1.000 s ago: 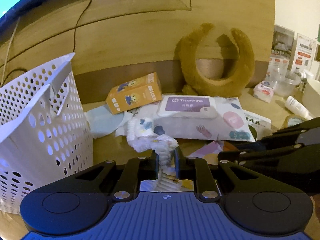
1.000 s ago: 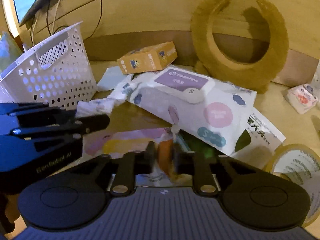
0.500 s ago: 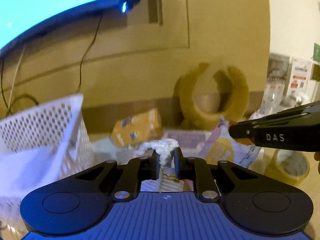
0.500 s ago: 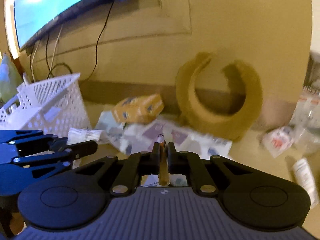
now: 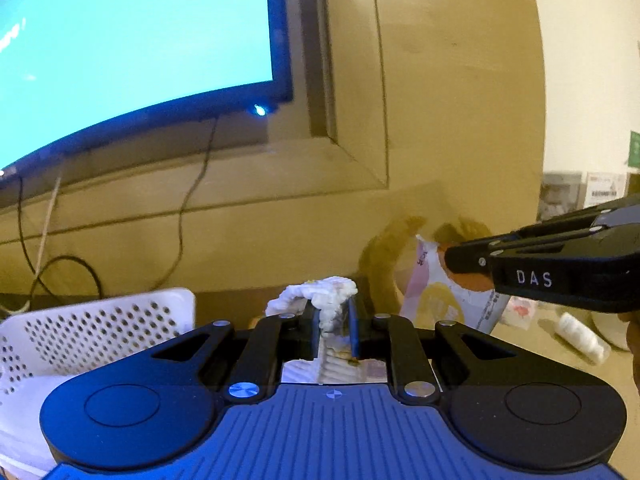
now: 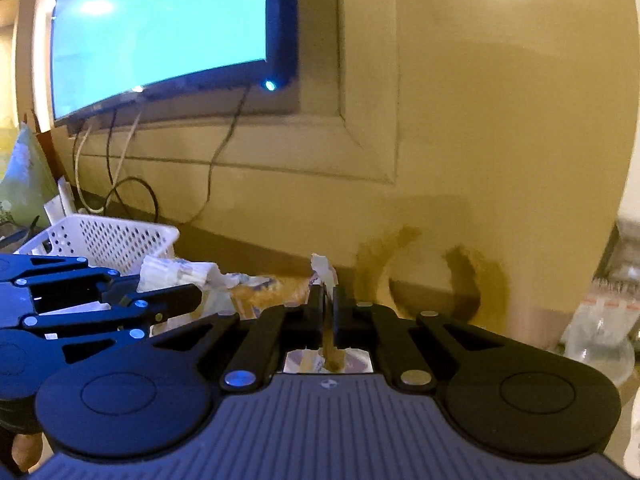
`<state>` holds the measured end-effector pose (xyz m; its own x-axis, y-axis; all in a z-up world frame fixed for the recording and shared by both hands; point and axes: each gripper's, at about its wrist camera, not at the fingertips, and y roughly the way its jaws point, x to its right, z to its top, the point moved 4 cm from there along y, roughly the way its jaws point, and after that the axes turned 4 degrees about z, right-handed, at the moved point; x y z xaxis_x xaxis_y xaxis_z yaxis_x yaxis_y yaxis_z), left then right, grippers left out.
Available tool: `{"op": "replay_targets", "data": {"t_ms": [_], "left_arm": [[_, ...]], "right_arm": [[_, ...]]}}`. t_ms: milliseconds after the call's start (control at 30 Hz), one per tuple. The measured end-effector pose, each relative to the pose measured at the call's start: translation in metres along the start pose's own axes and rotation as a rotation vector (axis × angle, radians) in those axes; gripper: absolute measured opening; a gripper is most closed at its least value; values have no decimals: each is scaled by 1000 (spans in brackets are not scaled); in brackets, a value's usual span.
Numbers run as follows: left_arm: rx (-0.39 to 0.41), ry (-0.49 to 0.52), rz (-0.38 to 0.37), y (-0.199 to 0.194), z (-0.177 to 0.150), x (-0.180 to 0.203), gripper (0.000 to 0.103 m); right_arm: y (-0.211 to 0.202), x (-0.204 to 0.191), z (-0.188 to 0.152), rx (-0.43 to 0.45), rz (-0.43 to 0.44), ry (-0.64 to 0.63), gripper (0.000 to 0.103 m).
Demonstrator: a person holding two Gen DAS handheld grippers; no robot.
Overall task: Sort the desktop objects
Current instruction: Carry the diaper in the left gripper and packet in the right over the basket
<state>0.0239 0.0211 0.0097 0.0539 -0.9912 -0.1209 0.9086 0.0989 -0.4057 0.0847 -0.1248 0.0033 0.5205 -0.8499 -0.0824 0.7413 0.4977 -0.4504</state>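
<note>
Crumpled white tissue (image 5: pixel 320 300) is pinched between the nearly closed jaws of the left gripper (image 5: pixel 333 316), its wad bulging above and to the left of the fingertips. To the right of that tool, the right gripper (image 6: pixel 328 304) is seen clamped on a thin pastel packet (image 5: pixel 444 300) — the packet hangs below its tips, clear of the desk. A white perforated basket (image 5: pixel 100 328) stands low to the left of both tools. Behind them, a lit screen (image 5: pixel 132 40) is mounted on the wood-panelled wall, and a blurred brown plush crescent (image 6: pixel 480 280) leans against the wall, right of the right gripper.
</note>
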Motion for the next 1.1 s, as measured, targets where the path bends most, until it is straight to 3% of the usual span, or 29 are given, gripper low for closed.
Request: {"op": "replay_targets", "data": {"t_ms": [267,667,867,1100], "left_arm": [[51,-8,64,-14,27,-29,11],[92,-55,213,-51,51,-120,12],[66,-62,302,-64,39,-178,12],[-1,-72,366,-67,8,-237,13]], "right_arm": [[-6,-29,46,62,35,-66,4],[3,-132,111,147,199,-171,4],[22,-192,128,138,319,-167,4],[62,-254,120,70,417,-160,5]]}}
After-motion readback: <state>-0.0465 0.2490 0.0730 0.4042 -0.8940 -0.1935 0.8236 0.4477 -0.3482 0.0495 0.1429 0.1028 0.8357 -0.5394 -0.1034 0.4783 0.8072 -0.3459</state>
